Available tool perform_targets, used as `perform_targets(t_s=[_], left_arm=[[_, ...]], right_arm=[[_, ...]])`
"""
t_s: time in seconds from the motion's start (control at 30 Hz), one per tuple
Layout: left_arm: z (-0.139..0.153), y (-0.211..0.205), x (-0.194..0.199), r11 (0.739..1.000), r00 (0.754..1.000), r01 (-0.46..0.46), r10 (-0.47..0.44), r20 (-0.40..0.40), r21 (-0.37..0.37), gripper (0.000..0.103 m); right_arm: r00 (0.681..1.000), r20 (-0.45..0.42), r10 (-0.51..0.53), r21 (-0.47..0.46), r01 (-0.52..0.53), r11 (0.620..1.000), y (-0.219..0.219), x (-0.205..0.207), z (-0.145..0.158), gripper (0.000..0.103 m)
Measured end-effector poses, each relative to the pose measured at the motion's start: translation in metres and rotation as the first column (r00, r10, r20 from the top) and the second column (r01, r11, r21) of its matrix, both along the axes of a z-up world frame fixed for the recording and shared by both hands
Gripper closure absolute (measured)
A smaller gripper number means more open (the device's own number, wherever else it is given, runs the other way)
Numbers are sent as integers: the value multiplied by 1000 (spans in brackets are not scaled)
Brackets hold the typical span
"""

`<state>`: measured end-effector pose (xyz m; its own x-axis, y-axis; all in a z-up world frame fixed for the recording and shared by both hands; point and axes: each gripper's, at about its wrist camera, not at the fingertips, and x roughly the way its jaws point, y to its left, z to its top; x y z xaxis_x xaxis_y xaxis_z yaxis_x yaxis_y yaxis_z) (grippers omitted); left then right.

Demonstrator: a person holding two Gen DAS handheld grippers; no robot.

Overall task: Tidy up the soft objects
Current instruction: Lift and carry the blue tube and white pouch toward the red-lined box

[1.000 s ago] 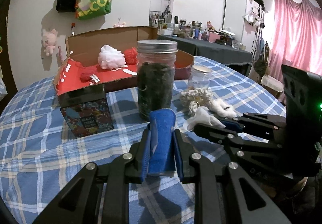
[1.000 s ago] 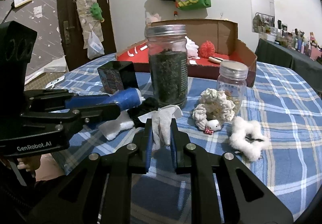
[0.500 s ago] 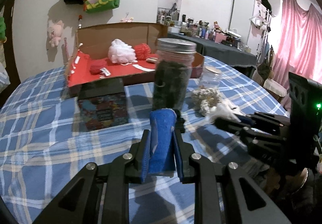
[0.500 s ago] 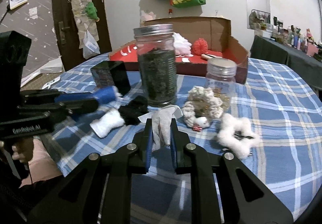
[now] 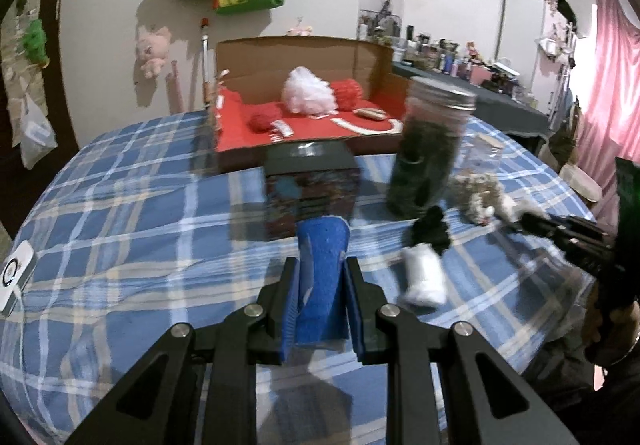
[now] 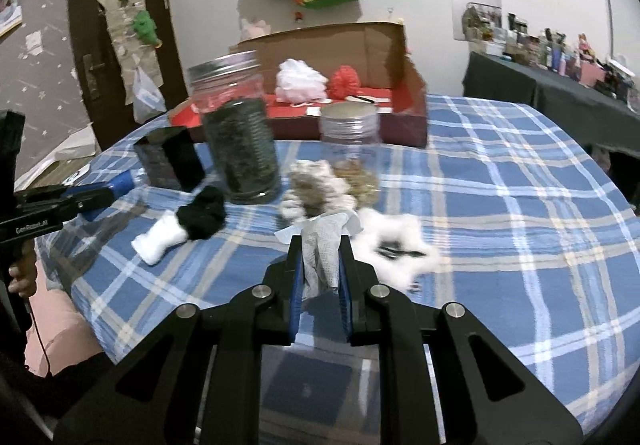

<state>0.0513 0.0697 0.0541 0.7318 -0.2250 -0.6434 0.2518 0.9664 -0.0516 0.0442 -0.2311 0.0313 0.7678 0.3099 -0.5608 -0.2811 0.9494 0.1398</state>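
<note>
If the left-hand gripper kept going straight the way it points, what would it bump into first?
Probably the dark patterned box: it stands right beyond the blue cloth held in the left gripper. Depth is hard to judge.

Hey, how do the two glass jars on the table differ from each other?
The tall jar stands well above the short jar beside it. The tall jar is packed most of the way up with dark green-black stuff, while the short jar looks mostly clear, with pale brownish bits low down. The tall jar's top band is empty glass. Both are clear glass, upright, with silver screw lids, in front of the cardboard box.
</note>
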Motion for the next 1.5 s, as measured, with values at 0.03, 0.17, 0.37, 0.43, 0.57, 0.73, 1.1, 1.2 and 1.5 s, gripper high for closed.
perform_targets(t_s=[0.03, 0.17, 0.37, 0.43, 0.57, 0.73, 1.1, 1.2, 1.5], left_arm=[[-1, 2, 1, 1000, 1000, -8, 8, -3, 3, 79], [-4, 17, 8, 999, 999, -49, 49, -12, 9, 79], [-7, 35, 27, 997, 996, -82, 82, -30, 3, 79], [-8, 38, 35, 997, 996, -82, 82, -34, 9, 79], [-7, 45, 50, 998, 997, -67, 67, -39, 22, 79], [-1, 48, 66, 998, 1000, -20, 21, -18, 62, 79], [0, 49, 98, 986, 993, 117, -117, -6, 118, 79], [2, 49, 105, 984, 989, 145, -145, -4, 106, 79], [7, 48, 123, 968, 973, 230, -232, 11, 96, 79]], right_arm=[[1000, -4, -8, 3, 8, 1000, -3, 1, 0, 88], [999, -7, -38, -1, 38, 999, -13, 3, 2, 88], [997, -33, -63, 5, 63, 998, -25, 14, 5, 88], [997, -50, -66, 9, 66, 998, -30, 21, 6, 88], [995, -77, -67, 9, 68, 998, -38, 36, 9, 88], [992, -118, -36, 24, 39, 999, -48, 57, 12, 88], [981, -186, 61, 70, -49, 996, -69, 104, 14, 88], [978, -188, 91, 92, -74, 993, -73, 113, 15, 88], [964, -185, 191, 166, -161, 973, -74, 141, 18, 88]])
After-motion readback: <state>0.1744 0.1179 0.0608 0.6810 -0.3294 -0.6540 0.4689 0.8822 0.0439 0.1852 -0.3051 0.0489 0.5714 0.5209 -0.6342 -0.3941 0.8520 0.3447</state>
